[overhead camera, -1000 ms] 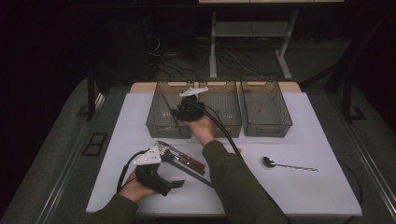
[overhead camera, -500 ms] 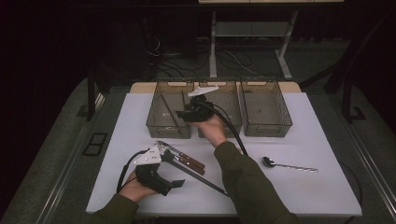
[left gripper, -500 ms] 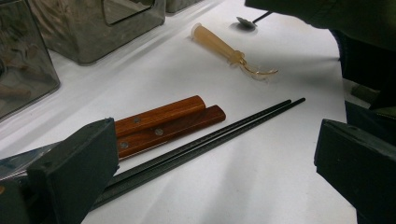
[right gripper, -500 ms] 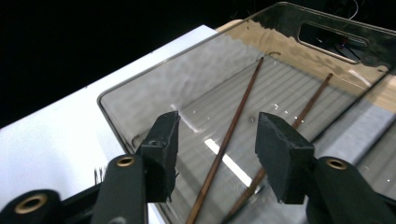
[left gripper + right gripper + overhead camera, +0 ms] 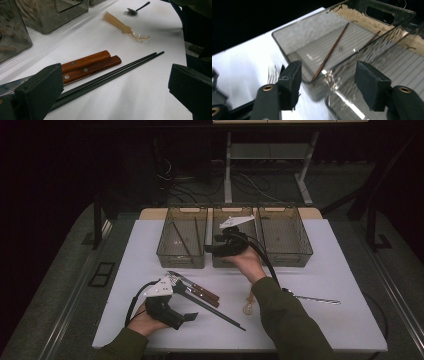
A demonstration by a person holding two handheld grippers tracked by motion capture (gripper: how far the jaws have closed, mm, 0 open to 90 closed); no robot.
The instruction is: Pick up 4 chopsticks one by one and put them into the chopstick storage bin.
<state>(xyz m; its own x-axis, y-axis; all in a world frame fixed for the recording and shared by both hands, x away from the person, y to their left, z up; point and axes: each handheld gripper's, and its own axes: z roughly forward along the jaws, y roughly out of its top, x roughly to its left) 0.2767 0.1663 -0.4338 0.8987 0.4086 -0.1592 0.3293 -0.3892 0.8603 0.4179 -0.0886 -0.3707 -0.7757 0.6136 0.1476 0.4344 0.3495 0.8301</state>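
My right gripper [image 5: 213, 248] [image 5: 329, 82] hovers at the front of the middle clear bin [image 5: 231, 262] and points left toward the left bin [image 5: 182, 261]. Its jaws have just been opening and stand open with nothing between them. Two brown chopsticks [image 5: 332, 51] [image 5: 178, 237] lie in the left bin. My left gripper [image 5: 184, 309] [image 5: 115, 85] rests on the table near the front left, open. Two wooden-handled knives [image 5: 87, 66] [image 5: 202, 293] and a pair of black chopsticks [image 5: 117, 71] [image 5: 215, 311] lie in front of it.
A translucent amber spoon [image 5: 123, 26] [image 5: 248, 306] and a metal spoon [image 5: 310, 296] [image 5: 136, 8] lie on the white table [image 5: 340, 265]. A third clear bin [image 5: 285, 256] stands at the back right. A fork [image 5: 272, 73] lies by the left bin.
My right hand has moved right, from over the left bin to the front of the middle bin, and its jaws have opened. The left hand has stayed put.
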